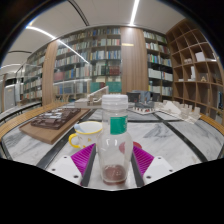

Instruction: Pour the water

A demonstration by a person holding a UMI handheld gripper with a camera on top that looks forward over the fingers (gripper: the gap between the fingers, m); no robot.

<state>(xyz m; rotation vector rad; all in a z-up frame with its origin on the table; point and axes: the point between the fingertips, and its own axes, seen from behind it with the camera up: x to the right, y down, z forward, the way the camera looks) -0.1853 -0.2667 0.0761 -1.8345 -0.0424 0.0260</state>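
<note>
Your tongs (113, 165) are clamping the clear bottle (114, 140) between both pads — a yellow cup (87, 132) is sitting just beyond, left.

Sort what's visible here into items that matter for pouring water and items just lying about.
Job items: clear plastic bottle with white cap and green label, held between the gripper jaws; white cup with yellow handle.

Lying about: brown wooden tray; tall bookshelves.
</note>
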